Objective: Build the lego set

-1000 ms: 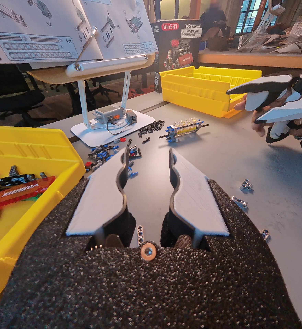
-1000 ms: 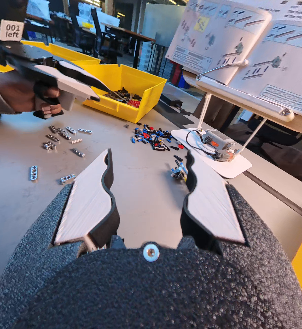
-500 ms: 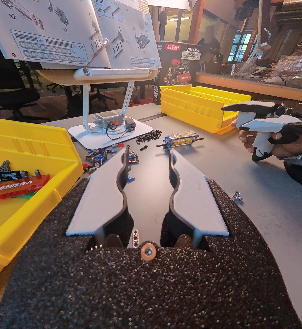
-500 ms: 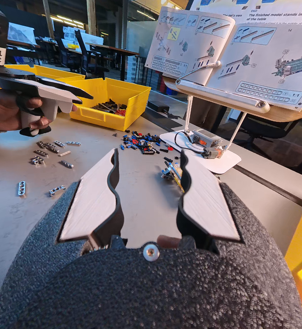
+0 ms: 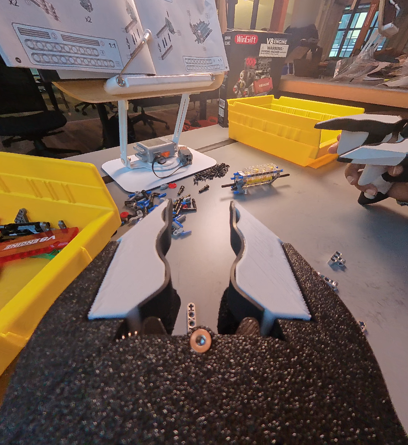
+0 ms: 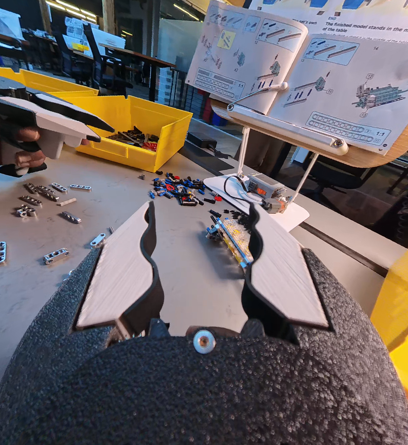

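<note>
Both my grippers, left (image 5: 200, 204) and right (image 6: 201, 204), hover jaws spread, empty (right nearest the yellow-blue brick assembly (image 6: 232, 237)).

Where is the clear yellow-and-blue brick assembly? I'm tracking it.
The clear yellow-and-blue brick assembly lies on the grey table, right of the black pin pile, near the right gripper.

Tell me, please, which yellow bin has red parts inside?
The yellow bin beside the left gripper; the stacked bins near the right gripper show none.
</note>
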